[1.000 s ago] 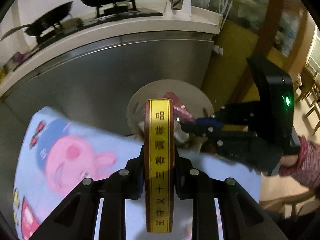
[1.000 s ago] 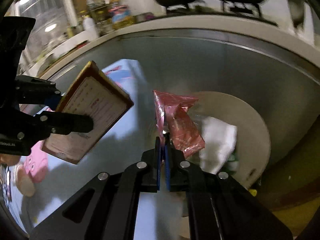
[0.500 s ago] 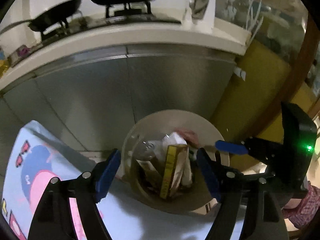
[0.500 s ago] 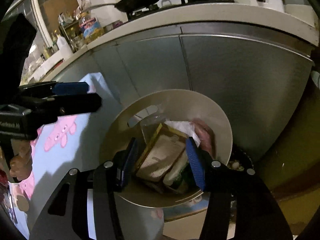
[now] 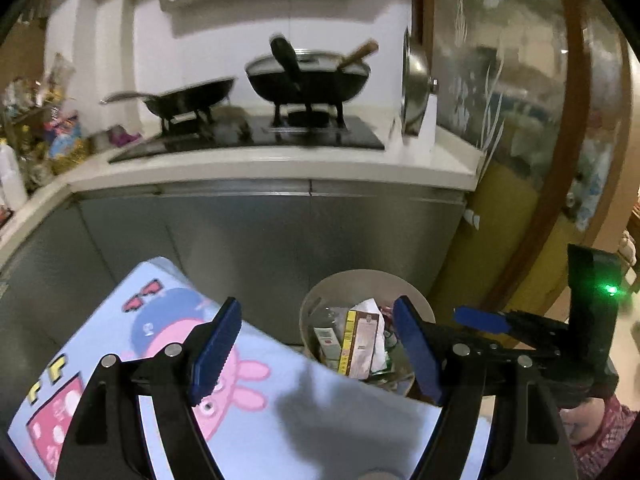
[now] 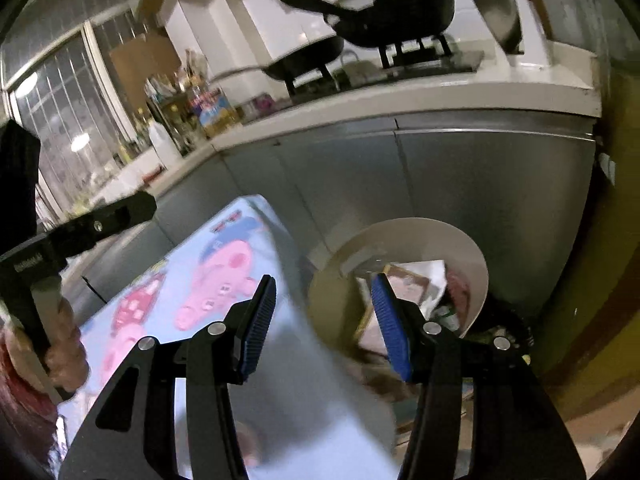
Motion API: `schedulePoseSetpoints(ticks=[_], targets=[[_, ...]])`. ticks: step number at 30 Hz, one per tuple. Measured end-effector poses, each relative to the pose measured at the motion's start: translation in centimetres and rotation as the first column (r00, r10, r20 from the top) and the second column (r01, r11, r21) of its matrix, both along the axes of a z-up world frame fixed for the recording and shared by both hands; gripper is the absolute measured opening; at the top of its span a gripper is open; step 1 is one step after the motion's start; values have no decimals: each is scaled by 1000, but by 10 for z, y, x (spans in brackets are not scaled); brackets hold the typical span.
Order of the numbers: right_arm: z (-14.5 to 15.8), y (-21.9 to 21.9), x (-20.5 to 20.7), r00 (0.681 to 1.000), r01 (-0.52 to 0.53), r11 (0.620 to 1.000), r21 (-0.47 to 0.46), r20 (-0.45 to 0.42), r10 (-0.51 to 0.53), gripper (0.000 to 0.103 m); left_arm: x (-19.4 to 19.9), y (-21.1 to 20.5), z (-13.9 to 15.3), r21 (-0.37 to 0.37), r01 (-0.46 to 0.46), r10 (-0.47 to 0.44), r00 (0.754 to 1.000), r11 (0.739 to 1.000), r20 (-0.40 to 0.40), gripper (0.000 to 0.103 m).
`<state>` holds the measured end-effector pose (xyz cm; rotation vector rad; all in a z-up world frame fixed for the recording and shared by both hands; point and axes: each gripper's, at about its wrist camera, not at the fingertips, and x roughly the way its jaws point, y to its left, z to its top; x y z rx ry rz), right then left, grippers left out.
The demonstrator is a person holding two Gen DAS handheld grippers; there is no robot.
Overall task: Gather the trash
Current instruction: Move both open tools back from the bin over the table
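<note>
A beige round trash bin (image 5: pixel 416 296) stands on the floor against the steel cabinet and also shows in the right wrist view (image 6: pixel 476 264). In it lie a brown and yellow box (image 5: pixel 358 340), white paper (image 5: pixel 370 306) and a red wrapper (image 6: pixel 458 292). My left gripper (image 5: pixel 316 340) is open and empty, above the table edge, back from the bin. My right gripper (image 6: pixel 324 308) is open and empty, above the table edge beside the bin. The right gripper shows at the right of the left wrist view (image 5: pixel 520 328).
A table with a light blue cartoon pig cloth (image 5: pixel 168 332) lies under both grippers. Behind stands a steel cabinet (image 5: pixel 280 232) with a white counter, a stove and black pans (image 5: pixel 308 76). A yellow wall and brown door frame (image 5: pixel 560 160) are at the right.
One second ago the left gripper held the box and the right held the red wrapper. Both opened, the items dropped into the bin, and both grippers have pulled up and back.
</note>
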<state>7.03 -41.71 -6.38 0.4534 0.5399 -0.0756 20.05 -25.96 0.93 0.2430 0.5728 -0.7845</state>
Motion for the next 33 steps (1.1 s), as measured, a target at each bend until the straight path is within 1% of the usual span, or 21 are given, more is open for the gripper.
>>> schedulePoseSetpoints(ticks=[4,9,12,13,14,15,19,24,25,26,27,33], targets=[[17,29,-37,997,41,998,39,71,-44,52,-27,30,14,-37,-24,25,999,999,39,78],[29,64,-70,994,40,999,33,100,-43,52,-62,69,31,-92,-52,60,994,994,88,78],[34,80,-88,993,35,998,46,113,-40,53,-79,88,35,-114,-80,92,989,990,113,79],[35,83,-93,992,36,998,50,118,-41,56,-83,93,36,-118,-91,105,987,989,119,79],[37,87,-98,991,38,998,55,125,-44,66,-88,100,37,-124,-105,120,985,987,127,79],[38,92,-105,989,45,997,60,137,-53,67,-94,107,39,-132,-123,141,981,984,136,79],[43,106,-119,987,30,997,66,157,-40,67,-111,128,42,-163,-171,195,971,972,141,79],[53,121,-136,985,32,998,62,169,-43,68,-133,143,46,-190,-208,240,958,959,160,79],[54,124,-140,984,37,997,62,170,-47,70,-139,146,46,-195,-212,245,956,958,163,81],[56,127,-143,984,41,997,63,172,-51,79,-143,147,47,-199,-214,248,954,956,166,82],[59,131,-148,982,49,997,62,180,-59,82,-147,148,47,-202,-216,251,953,955,168,83],[67,149,-162,977,43,998,35,209,-49,88,-162,151,45,-207,-218,255,951,954,175,83]])
